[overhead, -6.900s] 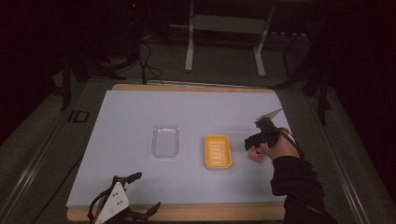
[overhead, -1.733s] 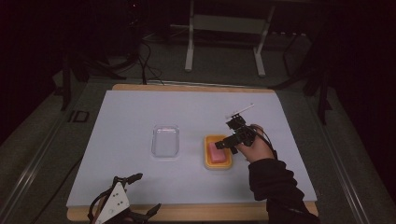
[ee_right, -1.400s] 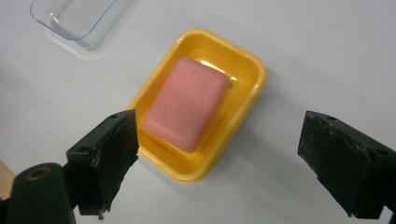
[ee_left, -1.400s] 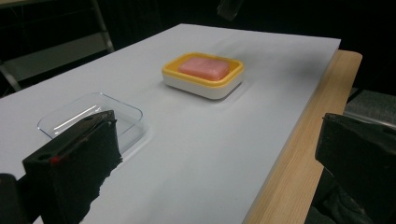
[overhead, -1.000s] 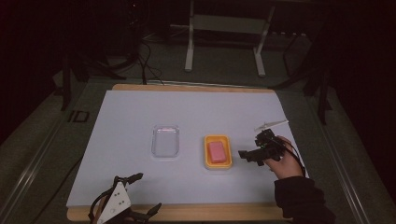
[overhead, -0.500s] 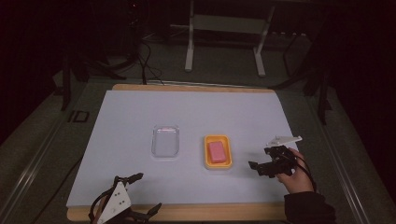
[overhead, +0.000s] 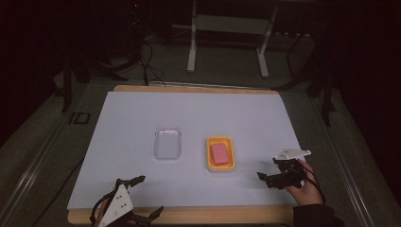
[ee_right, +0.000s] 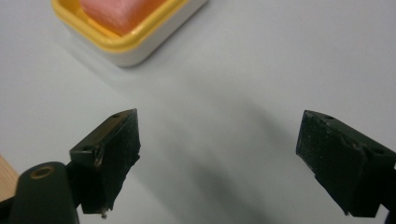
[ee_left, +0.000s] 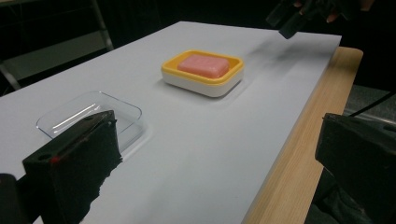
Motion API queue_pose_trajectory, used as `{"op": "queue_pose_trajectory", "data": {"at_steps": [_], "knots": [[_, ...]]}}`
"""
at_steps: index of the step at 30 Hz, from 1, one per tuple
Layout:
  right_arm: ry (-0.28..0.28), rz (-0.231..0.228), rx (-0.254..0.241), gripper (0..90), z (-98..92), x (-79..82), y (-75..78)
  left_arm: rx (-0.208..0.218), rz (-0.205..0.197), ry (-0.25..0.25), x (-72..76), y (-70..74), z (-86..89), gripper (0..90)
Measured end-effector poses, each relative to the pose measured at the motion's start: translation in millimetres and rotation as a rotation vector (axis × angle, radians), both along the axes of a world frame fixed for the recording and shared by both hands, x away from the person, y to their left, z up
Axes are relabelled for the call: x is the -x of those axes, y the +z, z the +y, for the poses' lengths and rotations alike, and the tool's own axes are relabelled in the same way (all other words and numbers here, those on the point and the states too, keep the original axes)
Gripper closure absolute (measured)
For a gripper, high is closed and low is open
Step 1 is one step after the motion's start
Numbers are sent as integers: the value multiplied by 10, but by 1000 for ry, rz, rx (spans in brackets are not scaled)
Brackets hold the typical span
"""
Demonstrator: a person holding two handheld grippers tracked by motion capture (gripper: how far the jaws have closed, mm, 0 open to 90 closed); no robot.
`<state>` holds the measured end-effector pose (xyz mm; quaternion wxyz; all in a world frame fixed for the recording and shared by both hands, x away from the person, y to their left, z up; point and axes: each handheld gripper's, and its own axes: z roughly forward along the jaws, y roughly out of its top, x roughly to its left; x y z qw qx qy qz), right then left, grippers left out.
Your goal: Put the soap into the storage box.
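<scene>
Lower left of the high view: the left tongs (overhead: 144, 196) lie at the near wooden edge of the tabletop (overhead: 142, 123), jaws spread wide with nothing between them. In the left gripper view the two black jaws stand far apart at the lower left and lower right of the frame, one over the white sheet, the other beyond the wooden edge strip.

Lower right of the high view: the right tongs (overhead: 269, 177) are held in the person's hand (overhead: 302, 184) just above the white surface, near the right border of the sheet. The jaws are spread and hold nothing; the right gripper view shows bare white tabletop between them. These tongs also appear at the upper right of the left gripper view, blurred.

Centre of the high view, to the right of the middle: the rectangular soap dish with a yellow rim and white base (overhead: 221, 153) rests flat on the tabletop. The pink rectangular soap bar (overhead: 219, 153) lies inside it, flat. In the right gripper view, one corner of the dish sits at the upper left, well apart from the jaws.

Left of the dish, near but not touching: a clear rectangular plastic tray (overhead: 168, 143), flat on the sheet, nothing seen in it.

Top of the frame, beyond the tabletop: a grey metal stand (overhead: 227, 28) on a dark floor, with cables.
</scene>
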<state>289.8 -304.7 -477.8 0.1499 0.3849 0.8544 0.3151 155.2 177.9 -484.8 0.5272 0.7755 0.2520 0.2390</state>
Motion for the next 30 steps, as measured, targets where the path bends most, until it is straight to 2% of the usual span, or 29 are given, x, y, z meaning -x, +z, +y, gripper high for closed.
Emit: {"op": "queue_pose_trajectory", "data": {"at_steps": [12, 14, 21, 30], "knots": [[2, -10, -12, 135, -121, 96, -112, -10, -1, 2, 0, -2, 0, 3], [-2, -9, 0, 135, -133, 112, -137, -7, -2, 3, -1, -1, 5, 3], [-13, -21, -13, 136, -133, 79, -171, 1, -3, 3, 2, 6, 25, 3], [-15, 6, -7, 136, -121, 57, -220, -2, -3, 2, 3, 7, 21, 3]]}}
